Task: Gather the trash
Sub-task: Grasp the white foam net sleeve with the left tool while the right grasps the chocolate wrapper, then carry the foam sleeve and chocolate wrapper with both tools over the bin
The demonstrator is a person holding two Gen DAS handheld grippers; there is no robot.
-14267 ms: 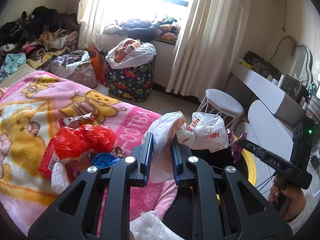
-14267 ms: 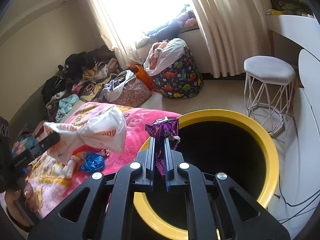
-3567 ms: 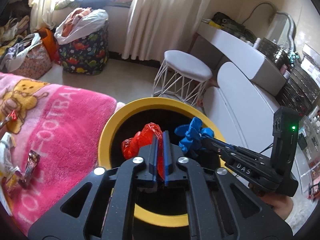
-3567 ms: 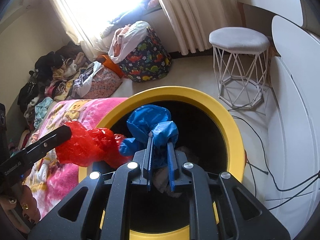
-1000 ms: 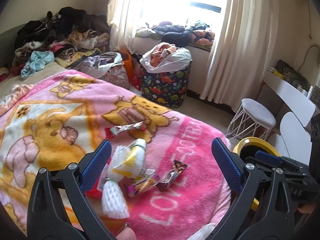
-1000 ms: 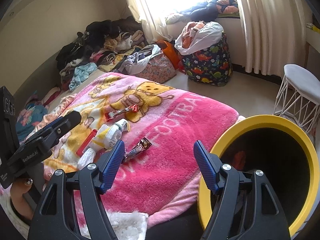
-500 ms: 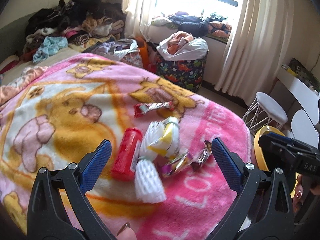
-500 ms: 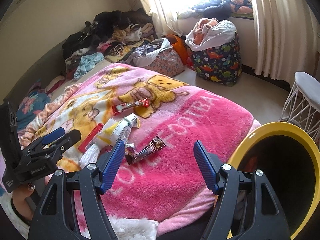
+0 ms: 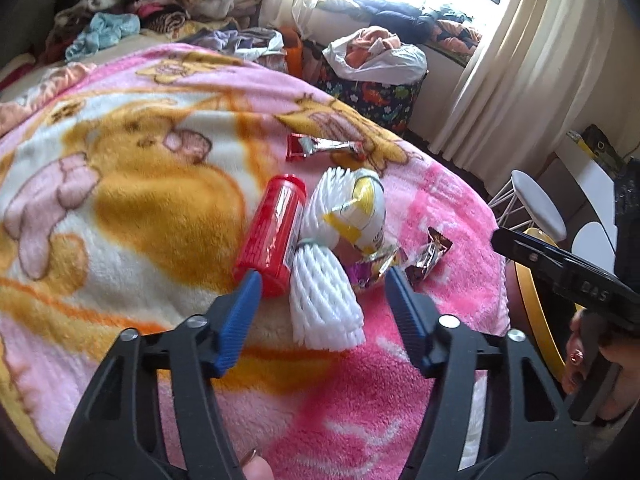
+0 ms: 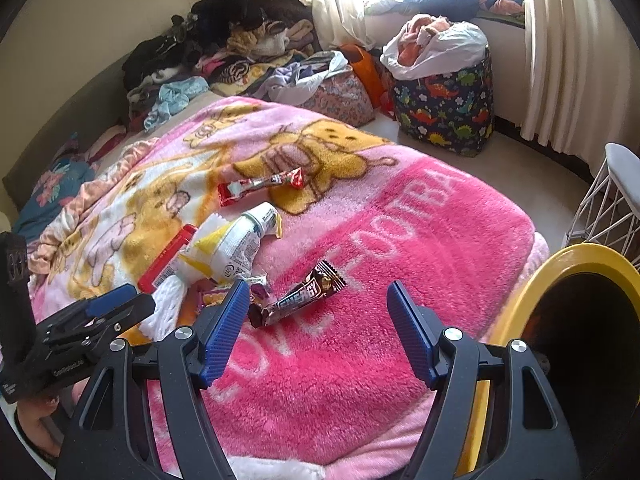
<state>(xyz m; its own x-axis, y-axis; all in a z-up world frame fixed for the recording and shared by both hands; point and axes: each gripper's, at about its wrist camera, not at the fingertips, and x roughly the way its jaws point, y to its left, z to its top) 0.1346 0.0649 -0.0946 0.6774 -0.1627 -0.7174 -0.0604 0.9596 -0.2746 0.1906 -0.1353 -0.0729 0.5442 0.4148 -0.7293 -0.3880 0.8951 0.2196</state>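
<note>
Trash lies on the pink blanket: a red tube, white foam netting, a white and yellow wrapper, a brown energy bar wrapper and a red and silver wrapper. My left gripper is open, low over the foam netting, its jaws on either side of it. My right gripper is open just above the energy bar wrapper. The yellow-rimmed bin stands at the bed's right edge.
A dinosaur-print basket with a white bag of clothes stands by the curtain. Clothes are piled along the far wall. A white wire stool is beside the bin. A small purple wrapper lies under the pile.
Both grippers have moved down and closer to the trash pile on the blanket. The left now straddles the foam netting; the right is over the energy bar wrapper. Both stay open.
</note>
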